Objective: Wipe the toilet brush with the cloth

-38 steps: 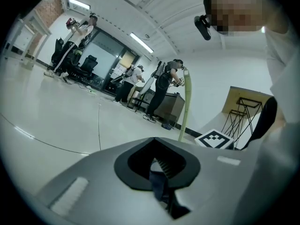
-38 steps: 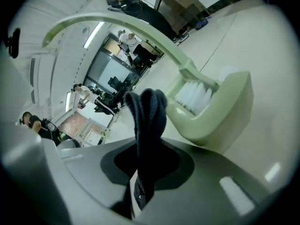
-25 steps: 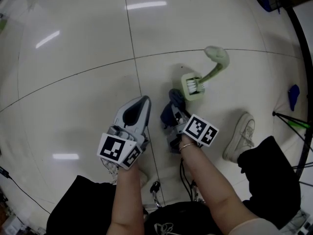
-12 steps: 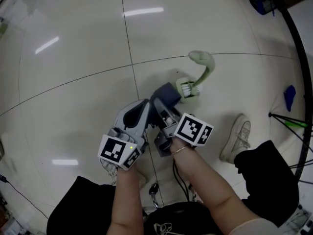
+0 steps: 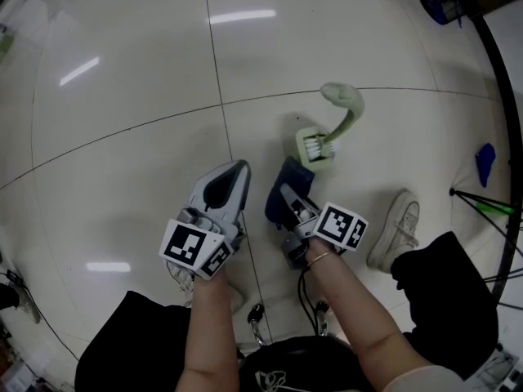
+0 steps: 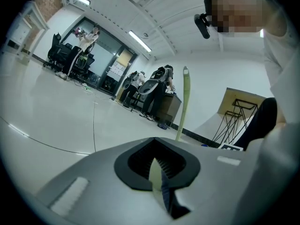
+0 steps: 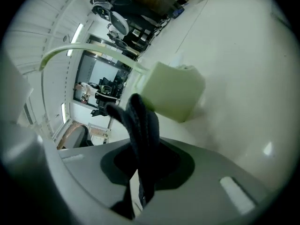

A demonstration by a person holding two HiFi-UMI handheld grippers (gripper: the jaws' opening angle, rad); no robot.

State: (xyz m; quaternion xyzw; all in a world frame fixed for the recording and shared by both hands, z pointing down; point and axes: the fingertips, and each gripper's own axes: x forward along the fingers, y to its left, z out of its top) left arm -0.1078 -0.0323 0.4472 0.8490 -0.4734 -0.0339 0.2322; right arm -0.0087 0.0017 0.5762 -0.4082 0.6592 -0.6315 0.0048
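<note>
The pale green toilet brush rests on the floor tiles, white bristles showing, its curved handle arching away to the upper right. My right gripper is shut on a dark blue cloth, which hangs just short of the brush head, slightly below and left of it. In the right gripper view the cloth rises from the closed jaws in front of the green brush head. My left gripper is shut, holds nothing that I can make out, and sits left of the cloth. The handle stands beyond it.
A white shoe and a dark trouser leg lie at the lower right. A black curved tube, a green rod and a small blue object stand along the right edge. Tile joints cross the pale floor.
Half a second ago the right gripper had pushed the cloth up against the brush head. It has since drawn back toward me, and the brush handle has swung slightly. The left gripper has stayed put.
</note>
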